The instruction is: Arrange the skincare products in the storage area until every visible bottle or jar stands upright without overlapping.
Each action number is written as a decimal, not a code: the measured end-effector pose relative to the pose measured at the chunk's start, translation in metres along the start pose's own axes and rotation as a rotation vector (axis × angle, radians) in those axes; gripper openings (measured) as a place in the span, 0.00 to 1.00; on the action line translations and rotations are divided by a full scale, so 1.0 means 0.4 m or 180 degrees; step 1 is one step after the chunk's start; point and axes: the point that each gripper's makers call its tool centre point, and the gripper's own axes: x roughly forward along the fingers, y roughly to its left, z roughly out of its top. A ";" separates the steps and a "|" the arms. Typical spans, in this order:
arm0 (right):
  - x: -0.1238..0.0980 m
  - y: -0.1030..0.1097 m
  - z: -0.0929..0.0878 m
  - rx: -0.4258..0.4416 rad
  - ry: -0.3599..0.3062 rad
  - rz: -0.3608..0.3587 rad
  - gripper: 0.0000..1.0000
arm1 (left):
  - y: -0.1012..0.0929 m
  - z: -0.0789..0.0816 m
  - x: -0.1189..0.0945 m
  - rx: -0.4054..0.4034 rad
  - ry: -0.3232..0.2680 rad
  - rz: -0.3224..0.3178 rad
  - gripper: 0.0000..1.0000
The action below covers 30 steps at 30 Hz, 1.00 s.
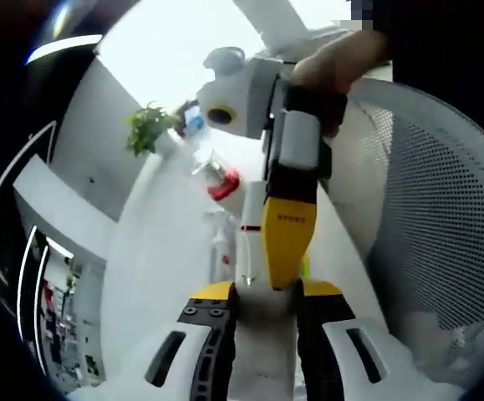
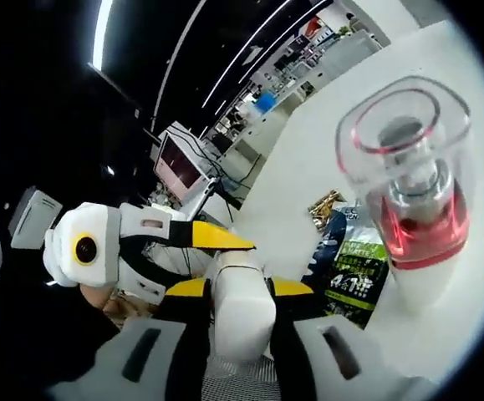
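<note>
- Right gripper (image 2: 240, 334): jaws pinch a white bottle (image 2: 243, 309); set it upright beside the red pump bottle (image 2: 417, 209).
- Left gripper (image 1: 262, 334): jaws spread, seemingly empty; keep clear.

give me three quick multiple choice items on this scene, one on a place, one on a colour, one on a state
1. In the right gripper view, where does the clear-capped bottle stand?
A. on the white surface, right of the jaws
B. between the jaws
C. on the monitor

2. What colour is the band under its cap?
A. blue
B. red
C. green

3. What is the right gripper doing?
A. open, holding nothing
B. shut on a white bottle
C. shut on the plant

Answers: 1 A, it stands on the white surface apart from the jaws. 2 B, red shows through the clear cap. 3 B, the white bottle sits clamped between the jaws.
</note>
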 end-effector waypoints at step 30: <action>-0.041 -0.028 0.047 0.0416 -0.0426 -0.0055 0.22 | 0.053 -0.106 -0.030 -0.0979 -0.0101 0.0248 0.45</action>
